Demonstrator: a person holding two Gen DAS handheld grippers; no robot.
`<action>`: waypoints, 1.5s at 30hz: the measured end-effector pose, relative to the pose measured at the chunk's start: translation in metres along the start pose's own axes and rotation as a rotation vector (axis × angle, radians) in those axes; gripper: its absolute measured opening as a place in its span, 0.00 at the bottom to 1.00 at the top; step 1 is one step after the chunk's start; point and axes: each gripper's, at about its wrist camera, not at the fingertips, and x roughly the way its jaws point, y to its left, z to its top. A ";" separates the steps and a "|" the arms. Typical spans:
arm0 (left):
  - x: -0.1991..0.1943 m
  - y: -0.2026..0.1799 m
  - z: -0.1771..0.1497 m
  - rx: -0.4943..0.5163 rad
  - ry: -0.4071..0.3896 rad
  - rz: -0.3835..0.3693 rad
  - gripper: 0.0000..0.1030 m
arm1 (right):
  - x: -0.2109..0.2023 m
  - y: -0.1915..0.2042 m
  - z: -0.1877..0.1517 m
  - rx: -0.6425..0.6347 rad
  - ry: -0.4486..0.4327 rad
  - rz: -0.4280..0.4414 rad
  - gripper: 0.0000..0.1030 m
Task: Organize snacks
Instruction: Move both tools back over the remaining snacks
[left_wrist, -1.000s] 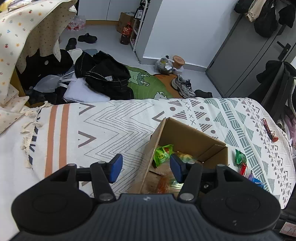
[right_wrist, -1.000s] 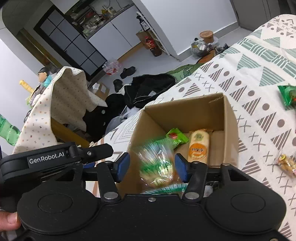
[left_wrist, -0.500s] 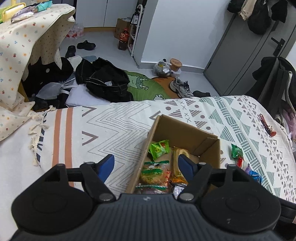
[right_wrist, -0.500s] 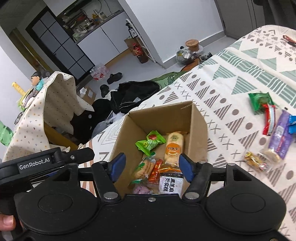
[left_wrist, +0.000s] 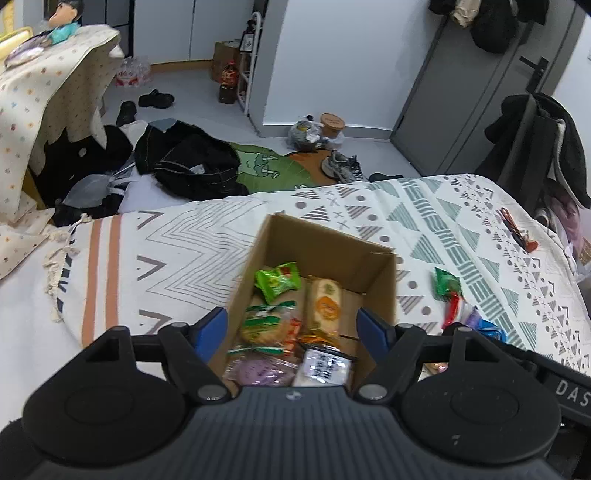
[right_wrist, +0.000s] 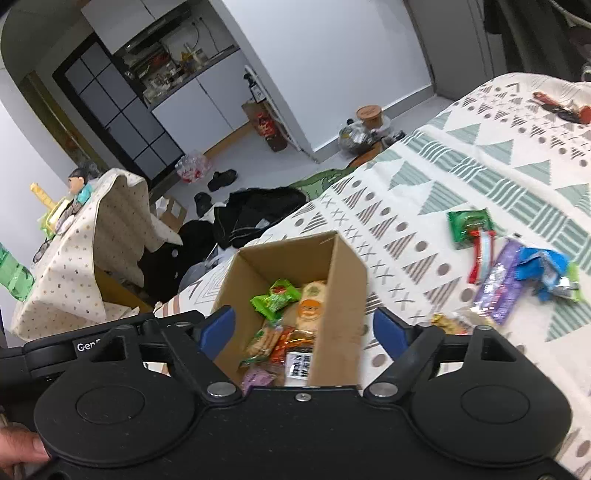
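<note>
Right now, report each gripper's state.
Left gripper: open, holding nothing, above the cardboard box.
Right gripper: open, holding nothing.

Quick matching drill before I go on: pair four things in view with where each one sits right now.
Things:
1. bright green packet
2. purple wrapper
3. red-handled tool
4. grey sneaker

Places:
A. on the floor past the bed
B. inside the cardboard box
C. far corner of the patterned blanket
D. on the blanket, right of the box

Pairs: 1-B, 2-D, 3-C, 4-A
</note>
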 end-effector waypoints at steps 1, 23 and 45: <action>-0.001 -0.005 -0.001 0.006 -0.002 -0.004 0.74 | -0.005 -0.004 0.000 0.002 -0.010 -0.003 0.84; -0.025 -0.109 -0.018 0.088 -0.047 -0.056 0.84 | -0.087 -0.095 0.006 0.130 -0.131 -0.035 1.00; 0.029 -0.147 -0.032 0.018 0.039 -0.105 0.65 | -0.072 -0.156 0.002 0.328 -0.136 -0.091 0.92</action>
